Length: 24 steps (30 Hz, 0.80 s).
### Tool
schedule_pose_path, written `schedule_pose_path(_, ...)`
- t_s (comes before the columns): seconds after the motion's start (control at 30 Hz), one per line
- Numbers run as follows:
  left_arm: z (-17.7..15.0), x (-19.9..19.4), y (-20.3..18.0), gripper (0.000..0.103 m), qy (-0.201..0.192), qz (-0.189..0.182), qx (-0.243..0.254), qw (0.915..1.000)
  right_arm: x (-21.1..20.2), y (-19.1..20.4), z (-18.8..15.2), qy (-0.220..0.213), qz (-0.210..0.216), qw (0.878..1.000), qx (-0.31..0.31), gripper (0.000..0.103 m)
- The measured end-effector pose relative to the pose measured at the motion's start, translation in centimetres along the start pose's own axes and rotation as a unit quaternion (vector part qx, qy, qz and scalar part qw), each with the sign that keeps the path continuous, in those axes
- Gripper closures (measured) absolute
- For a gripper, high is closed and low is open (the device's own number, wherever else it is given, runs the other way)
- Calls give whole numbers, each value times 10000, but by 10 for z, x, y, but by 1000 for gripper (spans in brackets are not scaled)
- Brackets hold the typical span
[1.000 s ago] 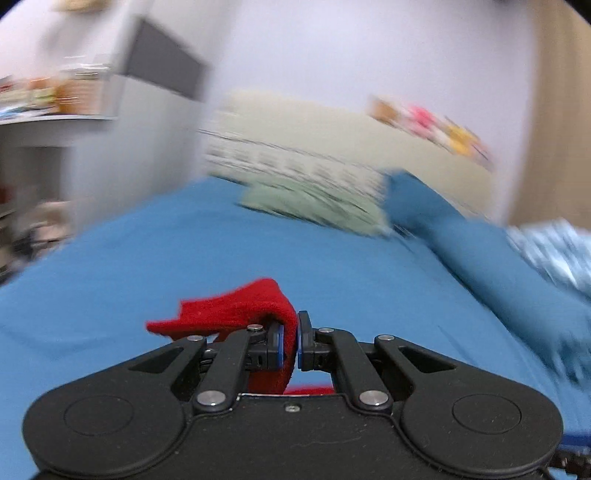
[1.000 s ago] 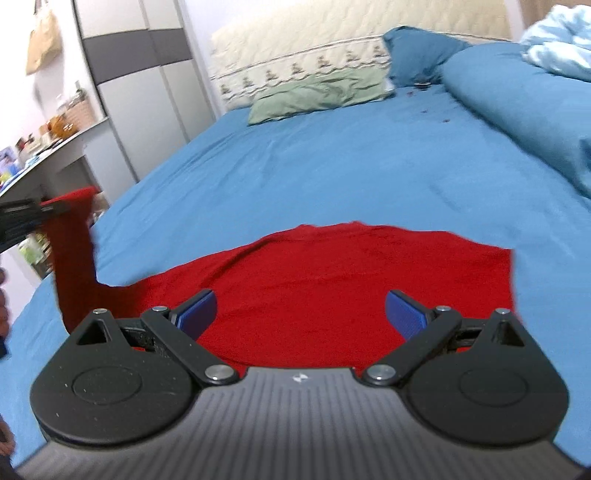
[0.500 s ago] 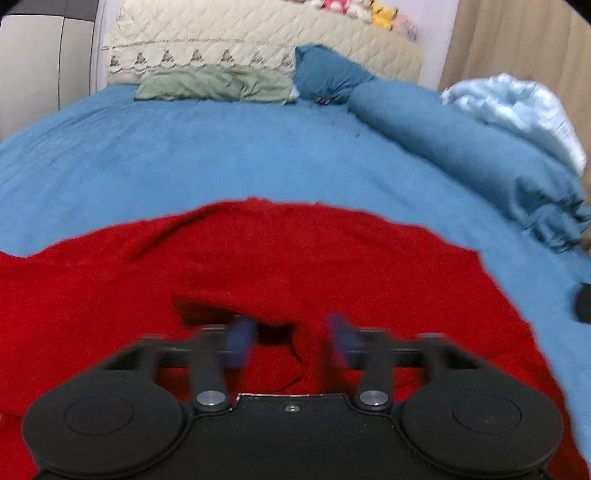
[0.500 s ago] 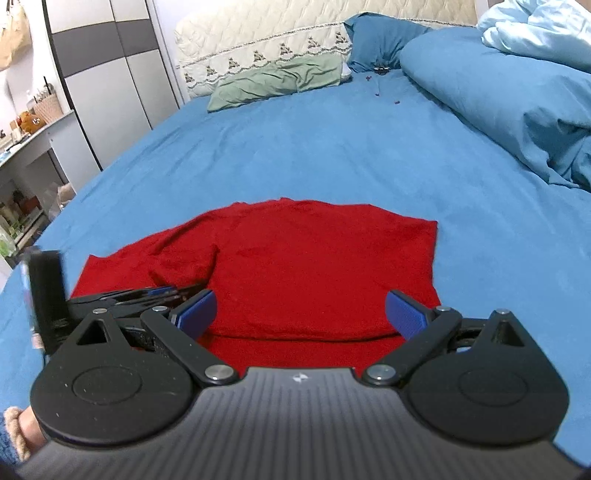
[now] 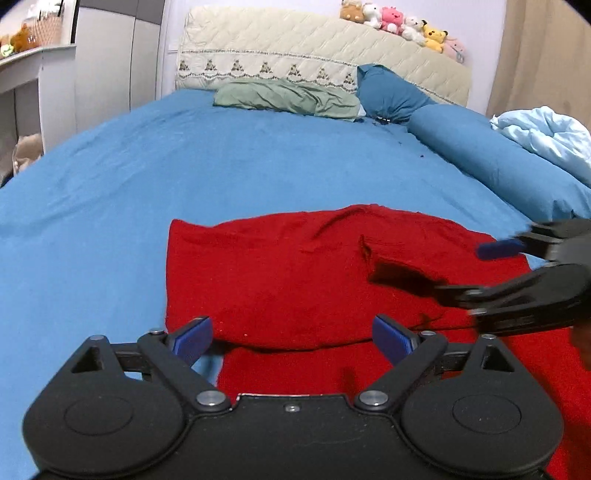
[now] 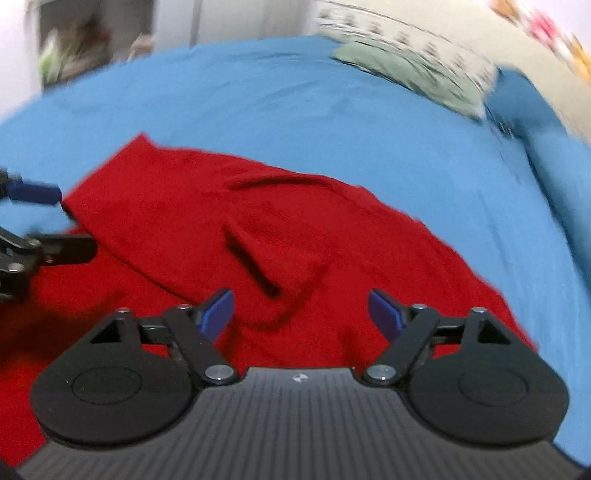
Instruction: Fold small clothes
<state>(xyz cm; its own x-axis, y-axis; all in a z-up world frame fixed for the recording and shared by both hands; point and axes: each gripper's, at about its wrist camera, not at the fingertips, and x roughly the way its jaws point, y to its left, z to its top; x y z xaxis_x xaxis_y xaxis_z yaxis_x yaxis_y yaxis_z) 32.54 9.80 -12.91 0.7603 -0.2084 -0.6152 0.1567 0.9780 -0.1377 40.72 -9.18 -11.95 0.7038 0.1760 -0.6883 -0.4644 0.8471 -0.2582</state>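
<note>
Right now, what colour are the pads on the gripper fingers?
Blue pads on black fingers, clearest in the left wrist view.

One red garment (image 5: 295,273); one green pillow (image 5: 284,98); five plush toys (image 5: 391,20); two tongs, left (image 5: 291,334), right (image 6: 303,312).

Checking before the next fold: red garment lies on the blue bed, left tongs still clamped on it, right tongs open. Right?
Not quite. The left tongs are open, holding nothing, as the left wrist view shows. The red garment does lie on the blue bed, and the right tongs are open.
</note>
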Motion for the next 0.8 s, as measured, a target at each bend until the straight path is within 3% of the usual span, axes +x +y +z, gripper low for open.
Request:
schedule_pose_path(0.13,6,10,7,8,48,60,-73,9999,43,30,16,86,-332,9971,-677,32)
schedule_pose_path(0.17,6,11,9,8,40,74,-84,9999,52,31,16,108,-322,9965,-764,46)
schedule_pose_path(0.2,6,13,10,8,43,142,-58,9999,59,33,15,119,-279,9958,-868,70)
schedule_pose_path(0.23,6,12,12,8,50,214,-22,9998,63,33,15,103,-247,9954,-918,80)
schedule_pose_path(0.27,5,12,14,8,55,263,4,9996,62,31,15,65,-249,9963,-819,82)
schedule_pose_path(0.43,7,5,26,8,61,188,-216,9996,25,-21,1,-479,-445,9953,721,82)
schedule_pose_path(0.57,3,12,24,8,180,257,-259,9992,11,-61,-40,-459,-365,9781,1998,82)
schedule_pose_path(0.73,-8,19,31,8,407,344,-484,9974,23,-77,-78,-263,-149,9581,2848,77)
schedule_pose_path(0.8,-11,21,33,8,473,402,-497,9968,23,-83,-81,-393,-63,9501,3095,55)
